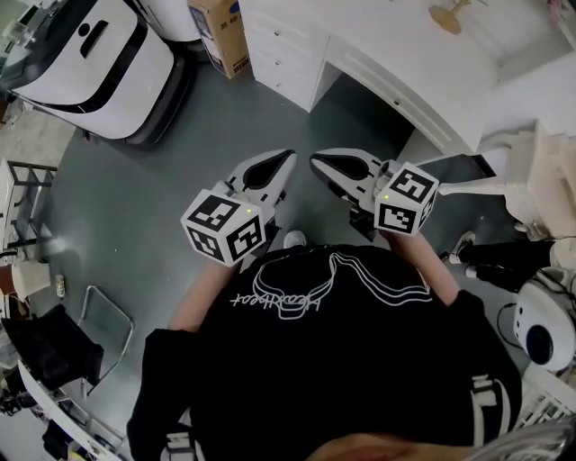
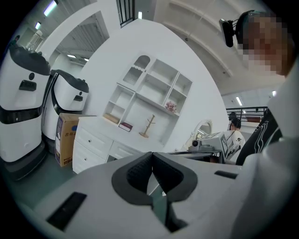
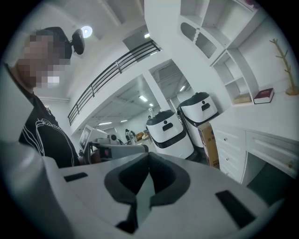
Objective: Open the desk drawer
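Observation:
The white desk [image 1: 387,67] stands ahead at the upper right of the head view, with a stack of white drawers [image 1: 281,56] at its left end. The left gripper view shows those drawers [image 2: 93,142] some way off, and the right gripper view shows them [image 3: 230,150] beside the knee space. My left gripper [image 1: 286,158] and right gripper [image 1: 315,162] are held side by side over the grey floor, short of the desk and touching nothing. Both are shut and empty: the left gripper's [image 2: 152,158] dark pads meet, and so do the right gripper's [image 3: 148,158].
A cardboard box [image 1: 220,31] stands left of the drawers, with two white robot units [image 1: 90,63] beyond it. A white chair [image 1: 508,180] is at the right, and a folding frame [image 1: 101,324] at the lower left. A wooden stand [image 1: 447,13] sits on the desk top.

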Tool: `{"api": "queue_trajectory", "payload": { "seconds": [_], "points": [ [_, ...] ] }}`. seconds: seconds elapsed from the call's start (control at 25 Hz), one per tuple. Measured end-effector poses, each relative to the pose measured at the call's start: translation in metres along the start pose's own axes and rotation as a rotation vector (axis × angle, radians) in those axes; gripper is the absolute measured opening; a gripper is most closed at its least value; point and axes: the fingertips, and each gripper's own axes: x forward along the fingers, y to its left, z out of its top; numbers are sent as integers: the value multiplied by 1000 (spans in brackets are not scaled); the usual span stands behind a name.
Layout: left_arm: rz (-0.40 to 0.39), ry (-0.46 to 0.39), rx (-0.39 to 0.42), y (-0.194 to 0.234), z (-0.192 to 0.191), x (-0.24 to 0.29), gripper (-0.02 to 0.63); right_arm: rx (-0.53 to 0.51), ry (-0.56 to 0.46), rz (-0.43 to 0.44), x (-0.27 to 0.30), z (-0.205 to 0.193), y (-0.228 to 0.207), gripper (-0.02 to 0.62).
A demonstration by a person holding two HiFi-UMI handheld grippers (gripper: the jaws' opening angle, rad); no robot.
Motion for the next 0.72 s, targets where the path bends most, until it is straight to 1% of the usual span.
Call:
{"api": "queue_trajectory", "payload": {
  "seconds": [0.16, 0.4, 0.6, 0.72],
  "points": [
    [4, -3, 35, 14, 10, 0, 3, 2, -3, -11, 10, 5, -8, 6],
    [22, -11, 28, 40, 16, 11, 3, 11, -16, -17, 26, 17, -34, 6],
    [35, 5, 43, 66, 26, 34, 4, 33, -25, -3, 45, 28, -67, 6],
    [35, 24, 35, 89, 35, 51, 4, 55, -34, -1, 61, 39, -95, 6]
  ]
}}
